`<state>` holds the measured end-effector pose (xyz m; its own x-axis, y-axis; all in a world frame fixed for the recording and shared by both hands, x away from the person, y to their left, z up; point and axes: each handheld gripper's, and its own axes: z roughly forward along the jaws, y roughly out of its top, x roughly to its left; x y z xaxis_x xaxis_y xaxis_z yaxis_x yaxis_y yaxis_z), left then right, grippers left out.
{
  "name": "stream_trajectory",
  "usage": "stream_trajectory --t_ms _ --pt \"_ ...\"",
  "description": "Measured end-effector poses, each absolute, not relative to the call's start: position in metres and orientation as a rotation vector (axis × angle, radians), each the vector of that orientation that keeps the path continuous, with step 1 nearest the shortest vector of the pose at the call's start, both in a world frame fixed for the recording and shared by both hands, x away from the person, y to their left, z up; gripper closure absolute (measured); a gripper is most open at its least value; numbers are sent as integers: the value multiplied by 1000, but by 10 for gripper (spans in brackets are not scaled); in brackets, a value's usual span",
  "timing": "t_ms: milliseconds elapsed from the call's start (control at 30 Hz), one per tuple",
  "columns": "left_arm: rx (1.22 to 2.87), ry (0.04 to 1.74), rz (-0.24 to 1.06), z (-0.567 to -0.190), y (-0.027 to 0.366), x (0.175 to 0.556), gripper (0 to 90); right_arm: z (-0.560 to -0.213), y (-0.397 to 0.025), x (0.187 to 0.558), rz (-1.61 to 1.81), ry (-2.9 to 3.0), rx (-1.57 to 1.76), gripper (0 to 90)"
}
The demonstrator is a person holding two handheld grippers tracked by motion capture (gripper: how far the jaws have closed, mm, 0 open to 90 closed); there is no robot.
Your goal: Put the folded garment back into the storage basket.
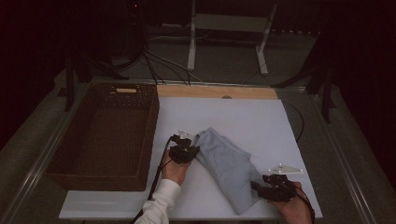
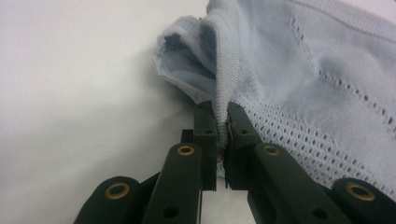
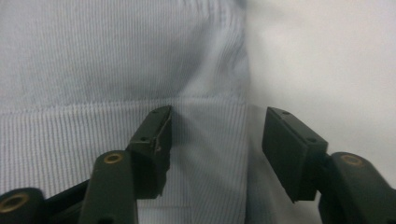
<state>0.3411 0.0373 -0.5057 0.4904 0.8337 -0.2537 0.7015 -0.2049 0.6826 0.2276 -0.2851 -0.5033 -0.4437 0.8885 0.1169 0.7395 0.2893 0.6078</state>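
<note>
**Left gripper pinching the sweater, right gripper spread over its hem**

My left gripper [image 2: 222,122] has its jaws clamped together on a ribbed edge of the pale blue knit sweater [image 1: 226,161], at the garment's far left end where the fabric bunches into a fold. The sweater lies folded in a long diagonal strip on the white table [image 1: 261,121], running from my left gripper [image 1: 183,150] down toward my right gripper [image 1: 275,184] near the table's front edge. My right gripper [image 3: 215,140] has its jaws apart, straddling the corner of the ribbed hem band [image 3: 70,140]: one jaw sits over the knit, the other over bare table just beside the sweater's edge. A dark wicker basket [image 1: 144,135] stands to the left of the table.
</note>
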Motion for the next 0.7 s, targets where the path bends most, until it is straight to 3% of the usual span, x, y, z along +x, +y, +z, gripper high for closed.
stream_trajectory --t_ms 267,400,700 --pt "1966 1264 223 -501 37 348 864 -501 -283 228 878 2360 1593 694" --pt "1959 1262 224 -497 36 352 864 -498 -279 227 867 2373 1686 772" --pt "1938 1252 227 -478 35 362 863 -490 -255 224 982 2479 1743 796"
